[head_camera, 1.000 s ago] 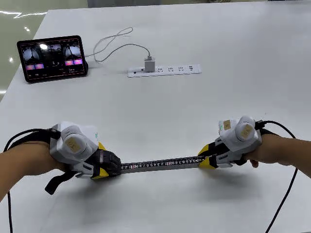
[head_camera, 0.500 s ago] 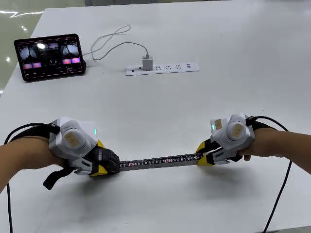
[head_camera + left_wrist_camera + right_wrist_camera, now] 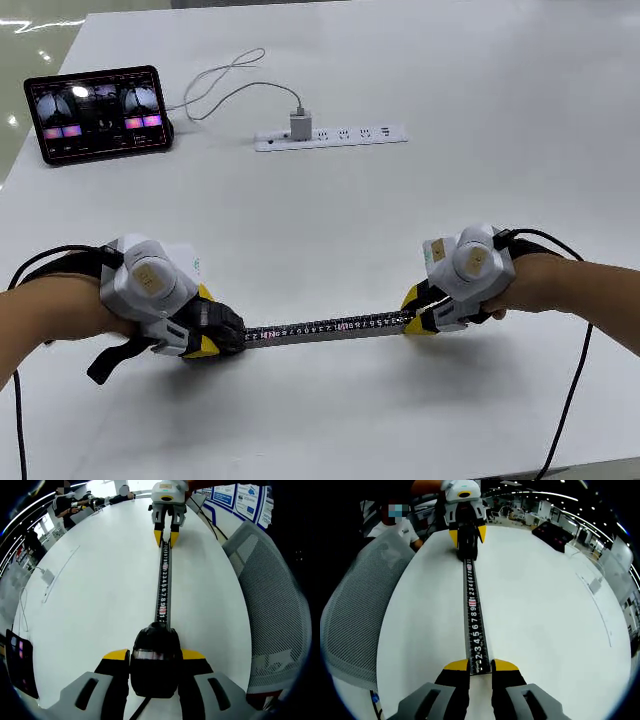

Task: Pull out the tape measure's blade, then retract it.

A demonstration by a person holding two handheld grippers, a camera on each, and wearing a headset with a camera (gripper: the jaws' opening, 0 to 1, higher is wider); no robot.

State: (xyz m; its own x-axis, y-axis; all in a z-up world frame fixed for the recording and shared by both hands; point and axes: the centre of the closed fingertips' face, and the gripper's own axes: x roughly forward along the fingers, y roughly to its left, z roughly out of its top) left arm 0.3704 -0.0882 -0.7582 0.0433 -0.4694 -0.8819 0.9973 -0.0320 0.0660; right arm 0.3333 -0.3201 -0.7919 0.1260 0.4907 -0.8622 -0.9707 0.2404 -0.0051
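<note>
Clamping the light, hard tape measure case in my left hand-held gripper and pinching the blade by its tip in my right hand-held gripper, I judge this thin, springy strip, stretched across the worktop, prone to snapping back.

The tape measure is black and sits near the front edge of the white table, on the left. Its blade is pulled out to the right — long, straight, with numbers on it.
</note>
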